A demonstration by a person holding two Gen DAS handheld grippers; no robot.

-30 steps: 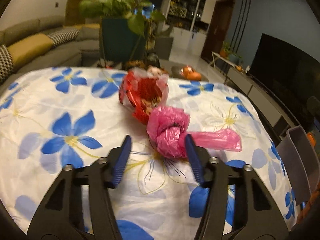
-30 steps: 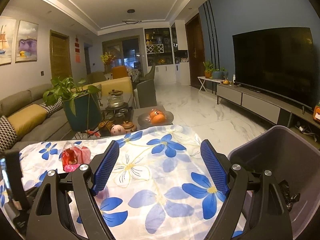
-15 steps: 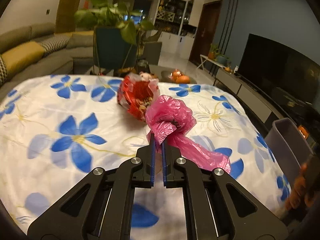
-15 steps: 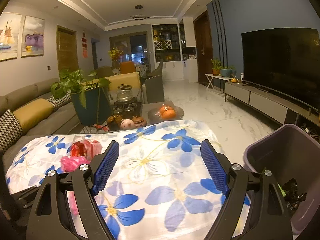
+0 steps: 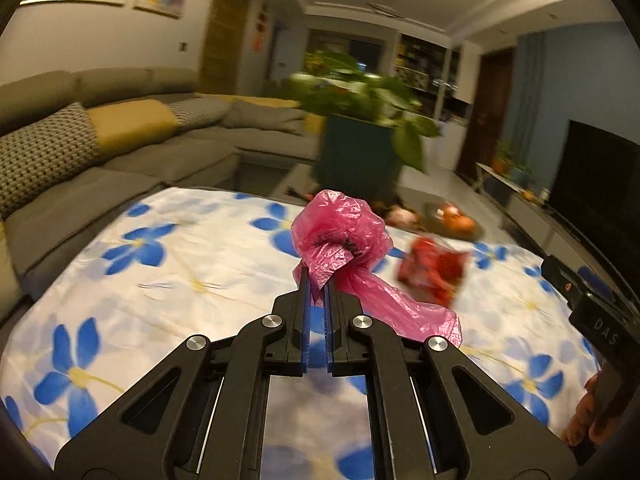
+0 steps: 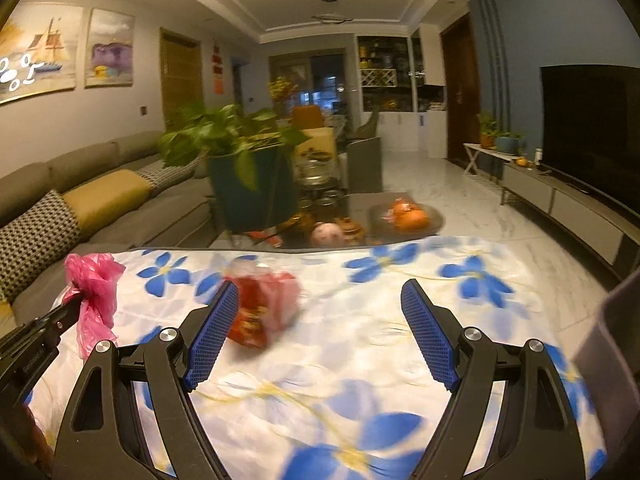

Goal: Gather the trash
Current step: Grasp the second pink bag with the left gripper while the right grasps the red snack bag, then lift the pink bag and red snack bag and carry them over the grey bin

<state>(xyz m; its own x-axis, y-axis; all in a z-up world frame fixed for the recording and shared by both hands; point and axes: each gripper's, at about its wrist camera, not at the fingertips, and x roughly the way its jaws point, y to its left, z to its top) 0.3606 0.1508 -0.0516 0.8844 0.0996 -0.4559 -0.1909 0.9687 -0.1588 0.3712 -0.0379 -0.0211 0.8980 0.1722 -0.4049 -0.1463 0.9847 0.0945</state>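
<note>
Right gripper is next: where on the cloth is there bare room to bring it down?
Bare cloth between the red bag and the bin, and below the open right gripper. Crowded on the left: the left gripper holds the pink bag beside the red one.

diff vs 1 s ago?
The left hand-held gripper closed on the pink plastic bag and raised it off the floral tablecloth. The right hand-held gripper stays open and empty; the red wrapper remains on the cloth.

Open tablecloth ahead — only red wrapper obstructs.
</note>
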